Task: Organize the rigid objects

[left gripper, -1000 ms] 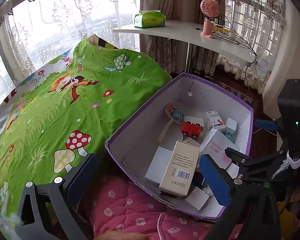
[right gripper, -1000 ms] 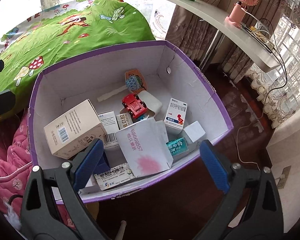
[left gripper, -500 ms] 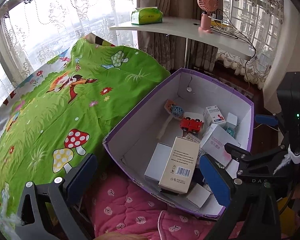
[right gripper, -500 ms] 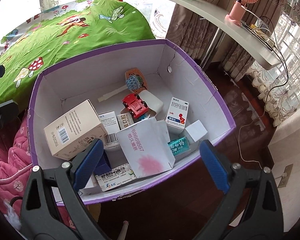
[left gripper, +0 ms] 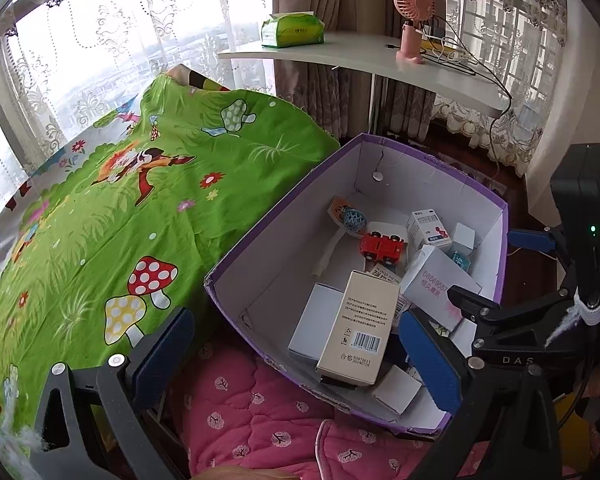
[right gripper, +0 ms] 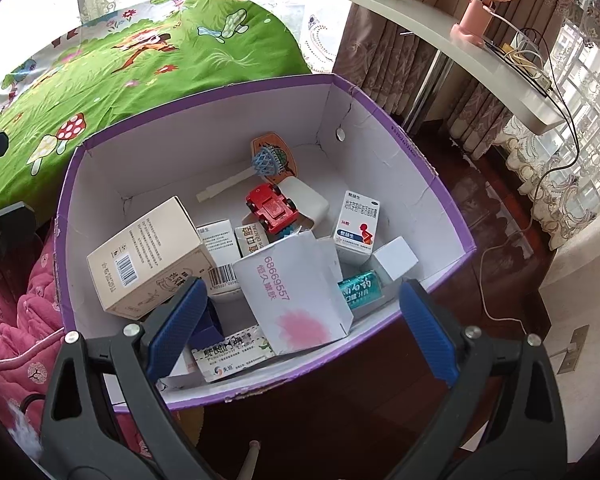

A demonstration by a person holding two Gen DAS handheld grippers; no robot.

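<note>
Daylit window (left gripper: 100,60) (lace-curtained), perhaps wooden floor (right gripper: 480,208).

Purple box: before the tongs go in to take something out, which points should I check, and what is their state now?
1. Right tongs open, empty: ok.
2. Left tongs open, empty: ok.
3. Purple box has no lid, contents visible: ok.
4. Red toy car lies on top, uncovered: ok.
5. Beige carton lies flat: not ok, it leans on other boxes.
6. Green bedspread has free space for placing: ok.
</note>
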